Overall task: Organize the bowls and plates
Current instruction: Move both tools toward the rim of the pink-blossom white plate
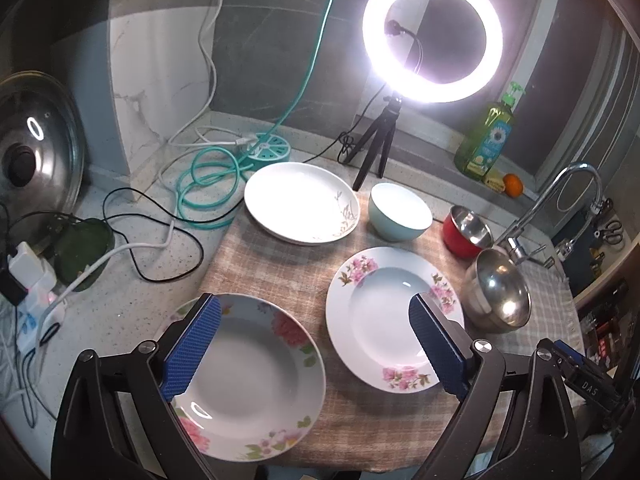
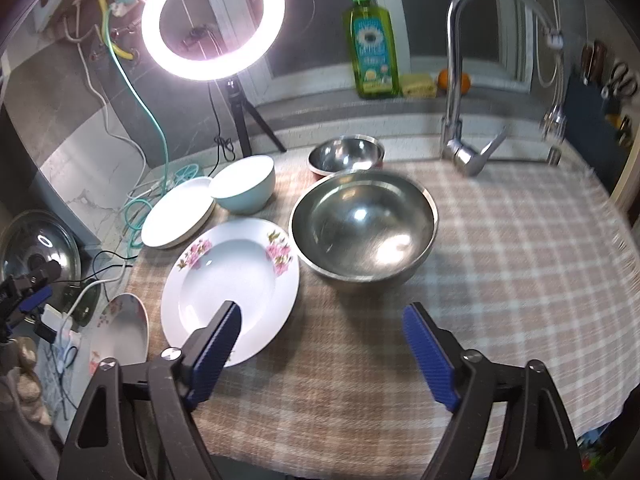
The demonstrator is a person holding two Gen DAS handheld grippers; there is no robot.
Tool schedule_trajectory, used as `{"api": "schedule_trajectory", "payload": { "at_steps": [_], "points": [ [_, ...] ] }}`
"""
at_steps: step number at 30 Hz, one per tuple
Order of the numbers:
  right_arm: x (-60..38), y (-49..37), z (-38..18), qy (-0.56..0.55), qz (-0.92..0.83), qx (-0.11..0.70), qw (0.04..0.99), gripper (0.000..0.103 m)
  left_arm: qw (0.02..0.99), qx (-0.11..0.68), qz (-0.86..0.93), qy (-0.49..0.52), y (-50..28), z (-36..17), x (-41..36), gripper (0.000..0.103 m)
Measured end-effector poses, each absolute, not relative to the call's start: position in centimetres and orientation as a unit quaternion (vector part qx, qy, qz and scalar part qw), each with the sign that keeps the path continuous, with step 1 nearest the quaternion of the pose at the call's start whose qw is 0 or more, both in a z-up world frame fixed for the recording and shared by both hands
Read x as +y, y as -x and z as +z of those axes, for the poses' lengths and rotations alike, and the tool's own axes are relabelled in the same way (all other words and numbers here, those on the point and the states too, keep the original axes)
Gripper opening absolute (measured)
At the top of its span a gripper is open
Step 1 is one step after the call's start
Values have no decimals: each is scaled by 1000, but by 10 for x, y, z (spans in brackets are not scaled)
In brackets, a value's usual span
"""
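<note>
Standing apart and empty, both sets of tongs hung over the checked cloth (image 2: pixel 500 240) on the tabletop: the left tongs (image 1: pixel 316 344) astride the near floral plate (image 1: pixel 248 380), the right tongs (image 2: pixel 322 344) beside the pink-blossom plate (image 2: pixel 230 288), likely ready to stack them. The steel bowl (image 2: pixel 364 226) sat beyond.

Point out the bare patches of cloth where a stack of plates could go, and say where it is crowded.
The widest bare stretch of checked cloth lies right of the large steel bowl, below the faucet. A narrower strip runs along the near edge. The left is crowded: pink-flowered plate, plain white plate, light blue bowl.
</note>
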State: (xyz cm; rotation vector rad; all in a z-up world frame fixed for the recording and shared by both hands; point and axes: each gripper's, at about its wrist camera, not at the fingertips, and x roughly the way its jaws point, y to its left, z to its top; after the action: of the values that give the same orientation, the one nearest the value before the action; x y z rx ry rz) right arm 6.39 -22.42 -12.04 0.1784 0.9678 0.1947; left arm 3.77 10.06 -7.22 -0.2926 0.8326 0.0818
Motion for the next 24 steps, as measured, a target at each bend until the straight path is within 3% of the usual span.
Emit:
{"api": "schedule_trajectory", "payload": {
  "at_steps": [2,8,10,13,21,24],
  "points": [
    [-223,-66,-127,-95,95,474,870,69,898,418,28,138,-45,-79,102,80],
    [-222,-75,-148,-124,96,500,851,58,881,452,-8,138,-67,-96,102,69],
    [-222,-78,-155,-137,97,510,844,50,876,463,-19,136,-75,-101,101,67],
    [-221,-81,-164,-155,98,520,834,43,866,478,-36,143,-87,-109,103,52],
    [-222,-89,-180,-197,93,529,820,32,858,496,-63,119,-112,-121,96,52],
    [-224,-91,-186,-208,90,533,815,30,850,507,-77,123,-120,-127,93,47]
  ]
}}
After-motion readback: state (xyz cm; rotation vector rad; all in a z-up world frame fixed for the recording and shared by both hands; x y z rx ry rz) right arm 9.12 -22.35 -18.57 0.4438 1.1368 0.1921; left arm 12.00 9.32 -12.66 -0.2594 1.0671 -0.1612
